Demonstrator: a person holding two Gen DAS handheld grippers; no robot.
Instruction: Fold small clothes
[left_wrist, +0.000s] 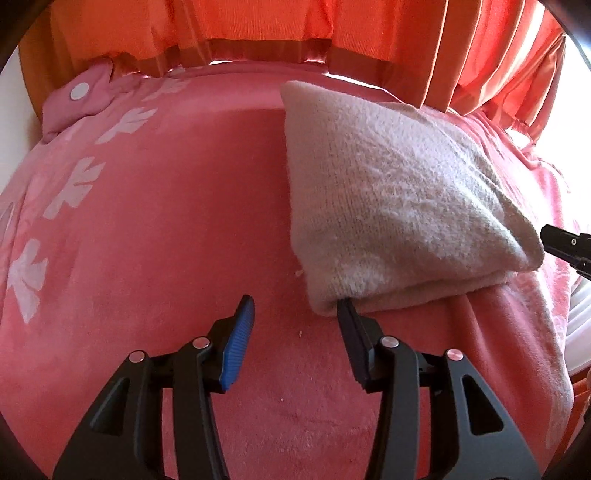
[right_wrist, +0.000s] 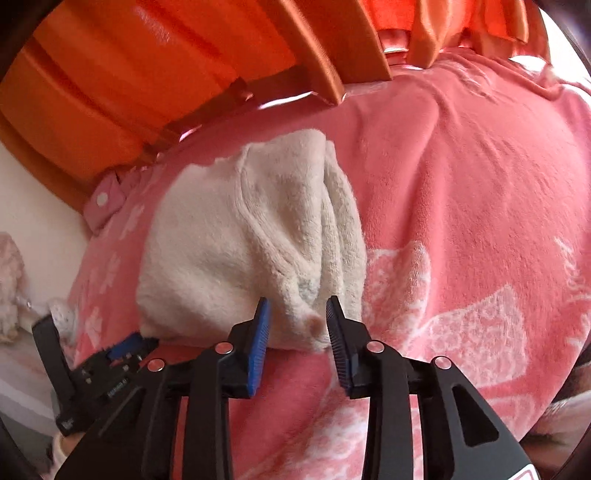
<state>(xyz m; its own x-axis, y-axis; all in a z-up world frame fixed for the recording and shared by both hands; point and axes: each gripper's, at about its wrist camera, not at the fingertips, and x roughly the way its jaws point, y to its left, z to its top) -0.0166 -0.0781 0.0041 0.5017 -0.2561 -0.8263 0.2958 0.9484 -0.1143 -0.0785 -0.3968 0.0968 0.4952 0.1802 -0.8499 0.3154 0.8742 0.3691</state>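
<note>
A small cream fleece garment (left_wrist: 399, 192) lies folded on a pink blanket (left_wrist: 166, 221). My left gripper (left_wrist: 295, 308) is open, its right fingertip touching the garment's near left corner. In the right wrist view the same garment (right_wrist: 236, 251) lies bunched, and my right gripper (right_wrist: 297, 308) is open with its jaws either side of the garment's near corner. The left gripper also shows in the right wrist view (right_wrist: 122, 347) at the garment's lower left edge. Part of the right gripper's black body (left_wrist: 569, 247) shows at the right edge of the left wrist view.
Orange curtains (left_wrist: 258, 26) hang along the far edge of the blanket. A pink buttoned fabric piece (left_wrist: 79, 103) lies at the far left. The blanket has white flower prints (right_wrist: 461, 325). A white surface with a pale fluffy item (right_wrist: 9, 288) lies left of the blanket.
</note>
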